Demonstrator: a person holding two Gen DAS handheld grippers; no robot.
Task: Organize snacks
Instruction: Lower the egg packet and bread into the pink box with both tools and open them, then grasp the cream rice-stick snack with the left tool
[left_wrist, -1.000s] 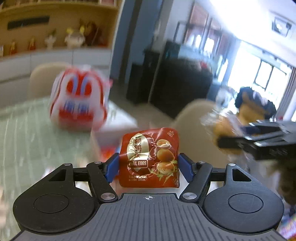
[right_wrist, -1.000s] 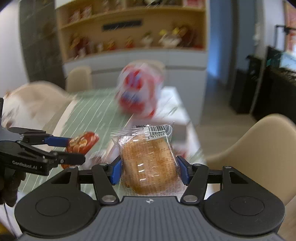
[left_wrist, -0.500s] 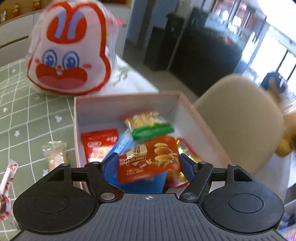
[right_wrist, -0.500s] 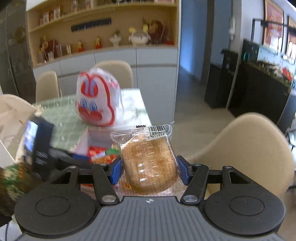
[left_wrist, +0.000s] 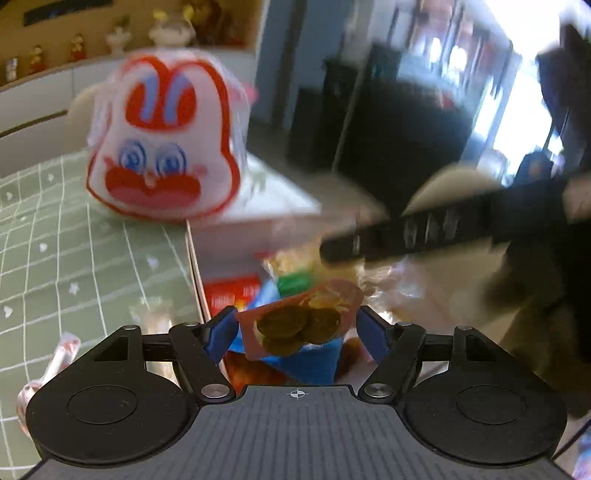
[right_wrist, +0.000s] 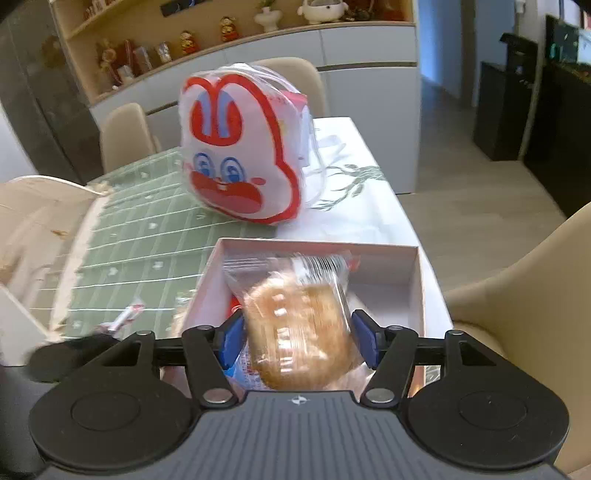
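My left gripper (left_wrist: 295, 325) is shut on a red quail-egg packet (left_wrist: 303, 321), which tips forward over the open pale box (left_wrist: 195, 266). The box holds several snack packs, among them a red one (left_wrist: 229, 291) and a blue one (left_wrist: 314, 354). My right gripper (right_wrist: 297, 332) hangs over the same box (right_wrist: 417, 280); its jaws are opening. A clear-wrapped round cake (right_wrist: 299, 328) sits blurred between its pads, slipping loose. From the left wrist, the right gripper (left_wrist: 406, 236) is a dark blur above the box.
A white and red rabbit-face bag (right_wrist: 236, 155) stands on the green checked tablecloth (right_wrist: 147, 236) just behind the box. Loose wrapped candies (right_wrist: 125, 317) lie left of the box. A beige chair (right_wrist: 517, 295) stands at the table's right edge.
Both grippers came down over the box. The quail-egg packet tipped forward in the left gripper. The right jaws spread and the cake began to slip.
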